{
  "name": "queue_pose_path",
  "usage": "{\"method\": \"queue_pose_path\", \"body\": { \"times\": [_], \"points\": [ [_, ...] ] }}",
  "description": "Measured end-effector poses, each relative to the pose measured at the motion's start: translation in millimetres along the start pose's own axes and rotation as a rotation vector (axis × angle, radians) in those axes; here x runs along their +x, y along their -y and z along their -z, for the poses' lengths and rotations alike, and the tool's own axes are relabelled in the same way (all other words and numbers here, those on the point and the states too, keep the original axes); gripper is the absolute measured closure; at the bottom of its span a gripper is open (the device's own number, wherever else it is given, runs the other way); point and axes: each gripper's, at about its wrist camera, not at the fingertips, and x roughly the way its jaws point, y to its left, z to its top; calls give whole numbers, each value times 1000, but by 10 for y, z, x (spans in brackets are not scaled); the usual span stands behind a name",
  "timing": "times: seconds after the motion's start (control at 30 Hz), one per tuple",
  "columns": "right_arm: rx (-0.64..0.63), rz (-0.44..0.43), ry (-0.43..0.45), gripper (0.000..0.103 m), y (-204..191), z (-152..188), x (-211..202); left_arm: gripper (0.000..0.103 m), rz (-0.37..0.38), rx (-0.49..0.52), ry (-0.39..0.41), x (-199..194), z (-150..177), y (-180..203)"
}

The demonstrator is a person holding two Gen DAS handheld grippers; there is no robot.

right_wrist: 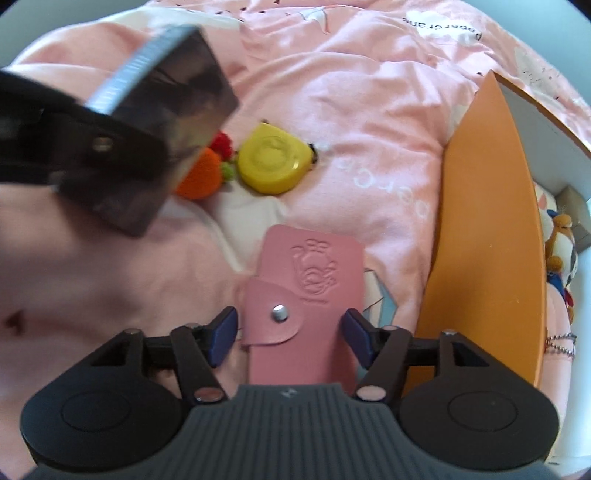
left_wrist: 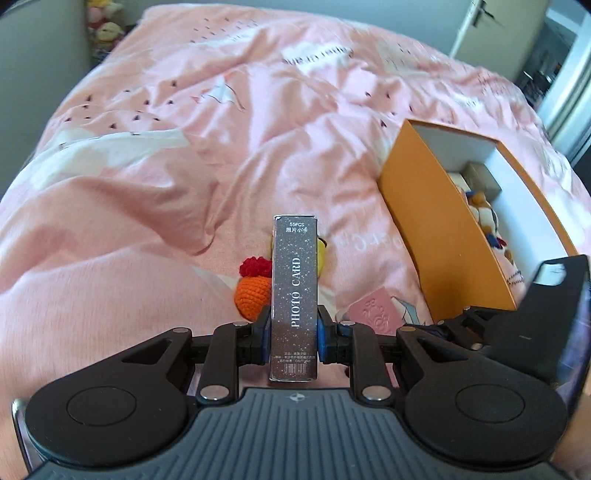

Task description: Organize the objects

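My left gripper [left_wrist: 294,334] is shut on a grey glittery photo card box [left_wrist: 294,291], held upright above the bed; the same box [right_wrist: 166,122] shows blurred at the upper left of the right wrist view. My right gripper [right_wrist: 288,328] stands open, its blue pads on either side of a pink snap-flap pouch [right_wrist: 306,295] lying on the duvet, with gaps to both pads. A yellow tape measure [right_wrist: 273,162] and an orange crocheted toy [right_wrist: 197,177] lie beyond the pouch. An orange box [left_wrist: 436,229] with a white inside stands at the right.
The pink duvet [left_wrist: 184,166] is rumpled with folds across the bed. The orange box [right_wrist: 487,236] holds a small plush toy [right_wrist: 561,251] and a grey carton [left_wrist: 482,177]. Stuffed toys [left_wrist: 105,26] sit at the far left corner. A doorway shows at the far right.
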Motion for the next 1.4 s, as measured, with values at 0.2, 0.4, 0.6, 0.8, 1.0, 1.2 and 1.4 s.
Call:
{"method": "queue_pose_path", "body": {
  "times": [0.2, 0.4, 0.6, 0.8, 1.0, 1.2, 1.4],
  "points": [
    [11, 52, 12, 35, 6, -11, 141, 78, -47, -49, 53, -26, 155, 15],
    [46, 37, 32, 60, 91, -30, -96, 78, -27, -84, 59, -48, 169, -22],
    [195, -82, 100, 73, 333, -85, -466, 78, 37, -110, 52, -6, 205, 13],
    [362, -236, 60, 73, 550, -144, -464, 78, 71, -167, 28, 37, 201, -45],
    [333, -177, 31, 74, 458, -145, -343, 78, 96, -207, 2, 149, 221, -102],
    [209, -58, 58, 78, 388, -189, -333, 78, 110, -213, -6, 197, 224, -112],
    [216, -94, 53, 80, 437, -196, -360, 78, 105, -196, -9, 210, 237, -78]
  ]
}}
